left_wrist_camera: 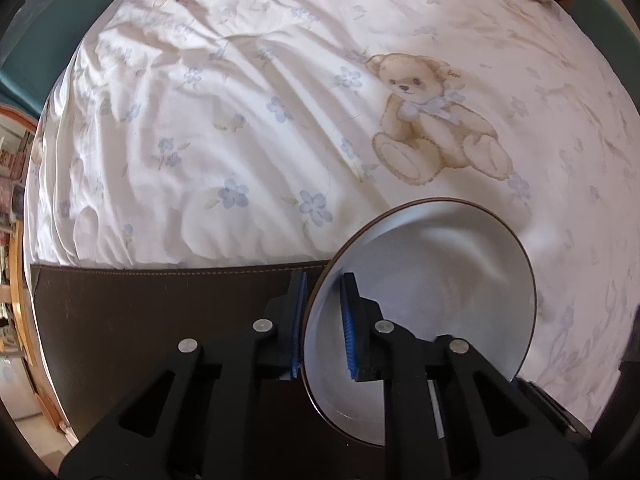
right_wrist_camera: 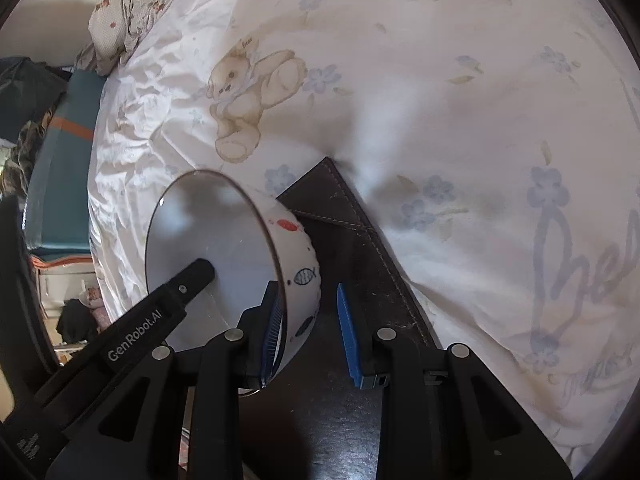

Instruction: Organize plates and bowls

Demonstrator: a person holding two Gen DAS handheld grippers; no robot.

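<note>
bedsheet (left_wrist_camera: 248, 92) white, crumpled, blue flowers | teddy bear print (left_wrist_camera: 432, 120) on it | dark brown stitched mat (left_wrist_camera: 160, 320) lying over sheet's near edge | patterned pillow (right_wrist_camera: 120, 12) at far corner | teal mattress side (right_wrist_camera: 60, 152)

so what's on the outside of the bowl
White with fish drawings on the bowl, clearest in the right wrist view.

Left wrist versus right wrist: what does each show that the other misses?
Left wrist only: the left gripper with one pad on each side of the bowl rim, and the long stitched edge of the mat. Right wrist only: the bowl's fish-painted outside and the open right gripper at its wall. Both: bowl, brown mat, teddy-bear sheet.
</note>
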